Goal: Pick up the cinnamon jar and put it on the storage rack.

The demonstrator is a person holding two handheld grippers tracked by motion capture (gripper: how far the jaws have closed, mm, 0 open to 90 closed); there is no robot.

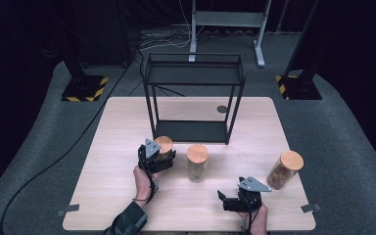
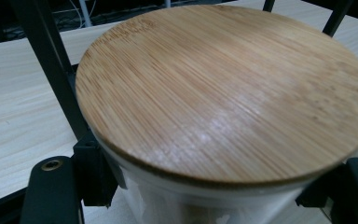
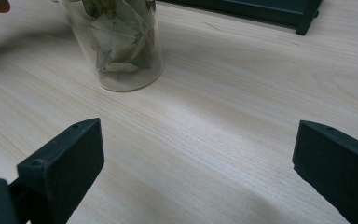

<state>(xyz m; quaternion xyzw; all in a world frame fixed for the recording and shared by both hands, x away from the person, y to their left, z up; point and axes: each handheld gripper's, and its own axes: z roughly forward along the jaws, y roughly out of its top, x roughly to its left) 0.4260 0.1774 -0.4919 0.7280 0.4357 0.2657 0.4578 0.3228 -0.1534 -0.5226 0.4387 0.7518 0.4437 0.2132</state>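
- a glass jar with a bamboo lid [image 1: 164, 144] is gripped by the left gripper [image 1: 157, 159]; its jaws are closed on the glass just under the lid, one on each side, as seen in the left gripper view [image 2: 228, 88].
- this gripped jar is seen at the front left foot of the black metal shelf rack [image 1: 193, 98], just in front of its lower shelf, on the pale wooden worktop [image 1: 117, 196].
- whether the jar's base rests on the worktop cannot be told.
- a second jar [image 1: 197, 162], holding dried leaves, stands upright just to the right of the gripped one, apart from it.
- the same leaf jar is seen at the upper left of the right gripper view [image 3: 121, 42], well ahead of the jaws.
- the right gripper [image 1: 235, 198] is held low near the front edge of the worktop; its jaws are spread wide with only bare wood between them.
- a third jar [image 1: 285, 170], with brownish contents, stands near the right edge of the worktop.
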